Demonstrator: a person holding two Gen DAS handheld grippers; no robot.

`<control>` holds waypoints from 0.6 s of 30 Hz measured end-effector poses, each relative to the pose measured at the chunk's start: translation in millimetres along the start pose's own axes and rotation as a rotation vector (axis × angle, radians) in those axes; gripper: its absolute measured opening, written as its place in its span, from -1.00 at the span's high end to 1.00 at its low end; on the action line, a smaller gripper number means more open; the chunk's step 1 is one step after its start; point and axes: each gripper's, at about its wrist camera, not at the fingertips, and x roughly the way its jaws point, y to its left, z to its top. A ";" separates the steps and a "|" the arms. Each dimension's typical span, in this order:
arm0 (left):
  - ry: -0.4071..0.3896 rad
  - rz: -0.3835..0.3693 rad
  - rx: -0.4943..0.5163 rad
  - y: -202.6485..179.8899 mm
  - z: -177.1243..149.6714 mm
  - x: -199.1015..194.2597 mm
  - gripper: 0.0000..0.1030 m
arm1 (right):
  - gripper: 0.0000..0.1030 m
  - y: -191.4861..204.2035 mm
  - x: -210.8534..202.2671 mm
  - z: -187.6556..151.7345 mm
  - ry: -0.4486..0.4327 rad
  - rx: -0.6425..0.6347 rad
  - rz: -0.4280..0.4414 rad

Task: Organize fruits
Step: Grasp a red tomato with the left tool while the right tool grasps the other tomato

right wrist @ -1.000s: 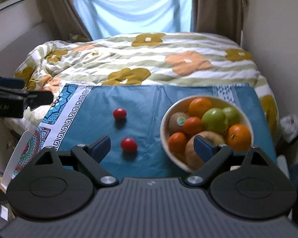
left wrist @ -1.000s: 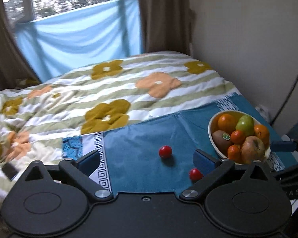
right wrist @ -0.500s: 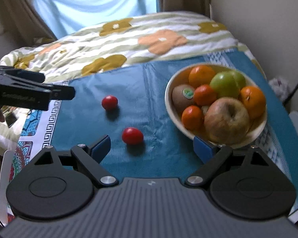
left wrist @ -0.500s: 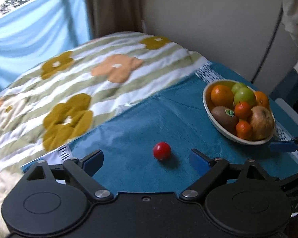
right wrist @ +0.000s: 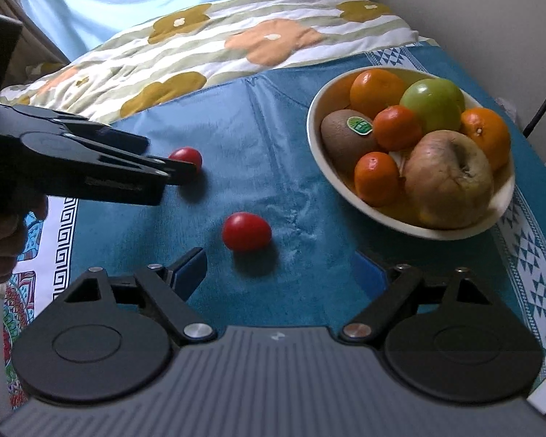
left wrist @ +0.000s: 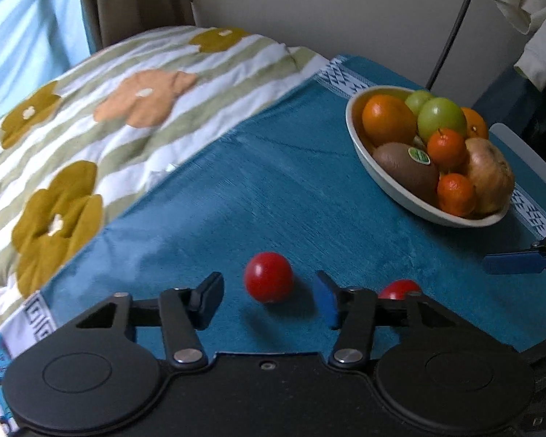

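Both grippers have dropped toward the cloth [left wrist: 309,189] — left gripper [left wrist: 269,300] closing around a tomato [left wrist: 268,276], untouched; right gripper [right wrist: 280,273] gapes empty. Next: pinch, lift to bowl [left wrist: 400,189].

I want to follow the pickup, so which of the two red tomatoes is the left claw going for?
The far tomato, sitting between the left claw's closing jaws, untouched. The near tomato lies before the right claw.
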 end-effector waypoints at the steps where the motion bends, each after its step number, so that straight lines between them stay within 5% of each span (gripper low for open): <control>1: 0.002 -0.003 0.001 -0.2 -0.2 3.1 -0.07 | -0.89 0.8 1.6 0.1 0.003 0.002 -0.001; 5: 0.004 -0.013 -0.018 2.2 -0.1 10.5 0.34 | -0.79 5.1 6.7 0.2 0.010 -0.008 -0.004; 8: 0.003 -0.010 -0.022 3.3 0.6 9.3 0.35 | -0.59 6.1 11.1 -0.4 0.023 -0.004 0.006; 18: 0.011 0.066 -0.019 13.4 -13.7 -1.8 0.35 | -0.39 11.6 27.2 6.9 0.024 -0.027 0.031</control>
